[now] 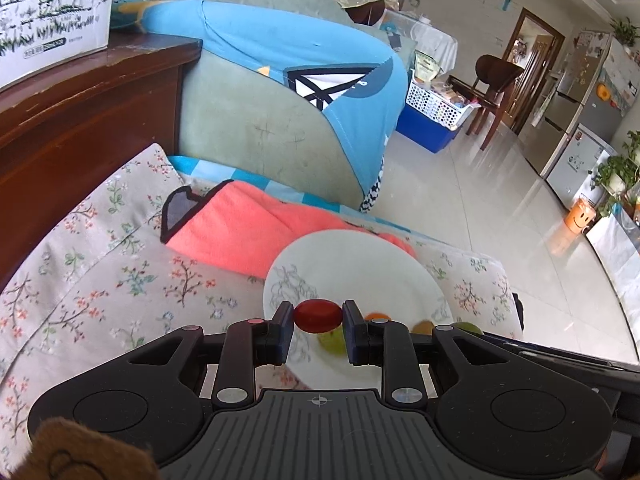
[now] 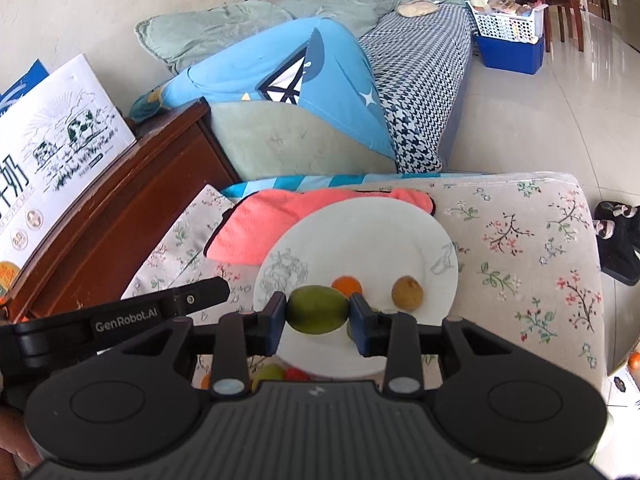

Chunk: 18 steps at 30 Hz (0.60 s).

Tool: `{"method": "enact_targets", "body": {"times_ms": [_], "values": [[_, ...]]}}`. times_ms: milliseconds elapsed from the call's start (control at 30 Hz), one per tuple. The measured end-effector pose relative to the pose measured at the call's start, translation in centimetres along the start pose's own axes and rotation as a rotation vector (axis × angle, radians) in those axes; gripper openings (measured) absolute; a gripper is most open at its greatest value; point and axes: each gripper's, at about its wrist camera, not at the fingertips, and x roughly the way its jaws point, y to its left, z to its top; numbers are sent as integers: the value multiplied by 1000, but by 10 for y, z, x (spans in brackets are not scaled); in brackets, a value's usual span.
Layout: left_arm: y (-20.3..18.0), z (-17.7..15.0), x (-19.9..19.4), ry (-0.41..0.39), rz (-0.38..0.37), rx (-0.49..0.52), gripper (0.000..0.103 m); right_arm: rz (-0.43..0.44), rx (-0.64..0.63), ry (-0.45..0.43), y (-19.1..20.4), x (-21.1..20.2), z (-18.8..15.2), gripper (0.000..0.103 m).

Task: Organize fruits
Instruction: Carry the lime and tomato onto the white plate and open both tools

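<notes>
- Two tools, each closed on one fruit above a white plate (image 2: 404,236) that lies on a floral-covered cushion (image 2: 520,248).
- Left tool (image 1: 318,315): jaws nearly together, pads pressing both ends of a red fruit (image 1: 318,315) — its long axis runs across, from pad to pad.
- Right tool (image 2: 318,310): jaws slightly wider, clamped on a green fruit (image 2: 318,310), long axis likewise crosswise between the pads.
- Just beyond the right tool on the plate — an orange fruit (image 2: 347,285) and, to its right, a brown fruit (image 2: 407,293).
</notes>
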Motion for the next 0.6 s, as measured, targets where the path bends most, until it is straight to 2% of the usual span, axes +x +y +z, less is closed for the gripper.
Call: {"method": "enact_targets", "body": {"times_ms": [300, 600], "values": [[-2, 6, 34, 45, -28, -7, 24, -20, 132, 9, -26, 34, 17, 34], [9, 9, 61, 82, -9, -45, 24, -57, 159, 28, -38, 60, 22, 34]]}}
